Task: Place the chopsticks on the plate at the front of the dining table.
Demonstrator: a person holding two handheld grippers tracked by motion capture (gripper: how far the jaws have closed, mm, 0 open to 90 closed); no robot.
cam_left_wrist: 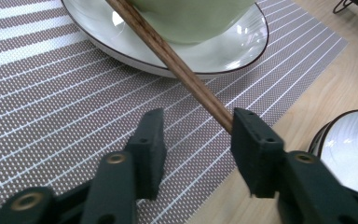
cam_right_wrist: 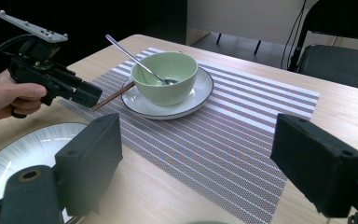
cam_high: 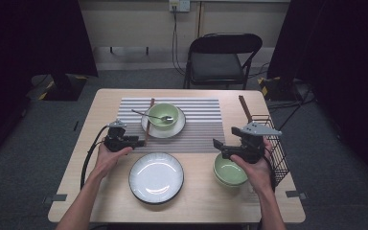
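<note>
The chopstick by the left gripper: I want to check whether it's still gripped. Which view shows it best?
The left gripper view: the chopstick runs close-up from the plate's rim to the right jaw of the left gripper, the other jaw standing clear. The high view shows a thin brown stick; the right gripper view shows a short stretch.

Greens, whites and browns on a pale wooden table [cam_high: 100,158]

The mat [cam_high: 201,124] is brown-grey with white stripes and a fine dotted weave. The bowl [cam_high: 163,115] on it is pale green, as is the second bowl [cam_high: 227,172]; the saucer [cam_high: 149,129] and the plate [cam_high: 155,178] are white with dark rims. The chopstick [cam_left_wrist: 177,65] is dark brown wood. The spoon [cam_right_wrist: 135,60] is silver. Both the left gripper [cam_left_wrist: 196,140] and right gripper [cam_right_wrist: 196,158] are black. The basket [cam_high: 279,153] is black wire.
</note>
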